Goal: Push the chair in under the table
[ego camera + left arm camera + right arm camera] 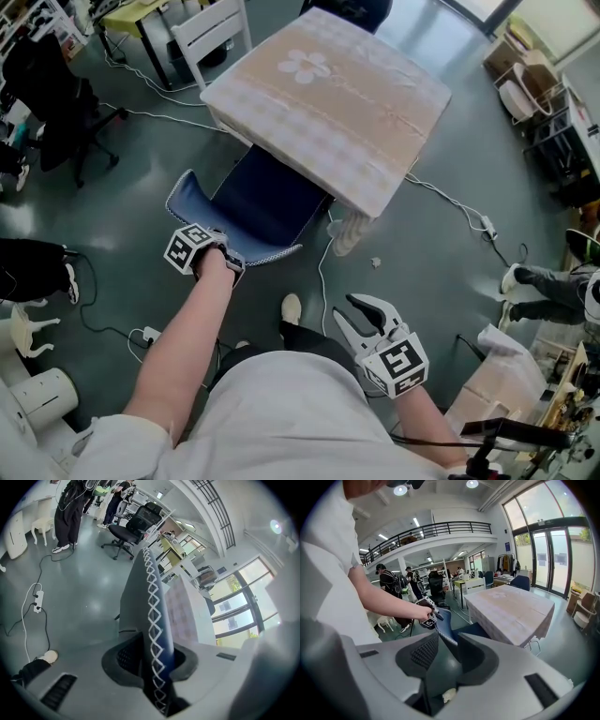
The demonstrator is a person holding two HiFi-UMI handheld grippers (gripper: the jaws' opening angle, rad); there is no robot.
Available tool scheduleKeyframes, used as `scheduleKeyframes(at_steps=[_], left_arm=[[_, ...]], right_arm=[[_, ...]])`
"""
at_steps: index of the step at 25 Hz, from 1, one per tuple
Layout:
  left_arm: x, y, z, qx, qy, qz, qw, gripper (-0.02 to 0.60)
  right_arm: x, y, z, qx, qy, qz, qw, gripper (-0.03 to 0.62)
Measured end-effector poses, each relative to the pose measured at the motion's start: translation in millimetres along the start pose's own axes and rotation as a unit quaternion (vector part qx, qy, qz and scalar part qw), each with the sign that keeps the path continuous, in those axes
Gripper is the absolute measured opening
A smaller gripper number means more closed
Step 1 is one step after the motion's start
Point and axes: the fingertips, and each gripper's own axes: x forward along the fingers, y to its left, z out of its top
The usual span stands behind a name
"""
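Right gripper (343, 307) hangs spare, jaws apart and empty, while left gripper (228, 260) clamps the chair (262, 202) backrest rim as a push handle, seat partly under the counter (328, 103).

One blue chair (258, 202), one table (328, 98), one white chair (214, 33), two grippers: left gripper (236, 262), right gripper (345, 307)
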Motion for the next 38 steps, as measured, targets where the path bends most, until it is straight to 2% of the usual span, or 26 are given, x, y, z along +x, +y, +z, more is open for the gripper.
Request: scheduleKeyframes(at_steps=[3, 5, 8, 15, 19, 24, 31, 38], left_arm=[[3, -3, 4, -0.011, 0.005, -0.005, 0.9999, 0.081], [6, -4, 6, -0.005, 0.006, -0.004, 1.0000, 0.083], [6, -2, 8, 0.025, 0.007, 0.006, 0.9996, 0.100], [0, 8, 11, 0.100, 0.021, 0.074, 0.9920, 0.166], [-6, 6, 17, 0.125, 0.011, 0.080, 0.9888, 0.189], [-16, 5, 22, 0.134, 0.003, 0.069, 0.9886, 0.232], [-50, -5, 33, 0.164, -0.012, 0.030, 0.9859, 0.232], [-118, -1, 56, 0.224, -0.042, -0.036, 0.9730, 0.232]], right_arm=[[2, 8, -5, 0.002, 0.005, 0.004, 1.000, 0.137], [5, 14, -8, 0.001, 0.008, 0.004, 1.000, 0.137], [8, 20, -6, -0.002, 0.006, -0.006, 1.000, 0.137], [3, 39, -6, -0.006, -0.001, -0.020, 1.000, 0.137], [-2, 52, -7, -0.005, -0.002, -0.026, 1.000, 0.137], [-7, 65, -10, -0.004, -0.006, -0.034, 0.999, 0.137], [-4, 88, -5, -0.015, -0.015, -0.031, 0.999, 0.137], [6, 127, 1, -0.044, -0.024, -0.018, 0.999, 0.137]])
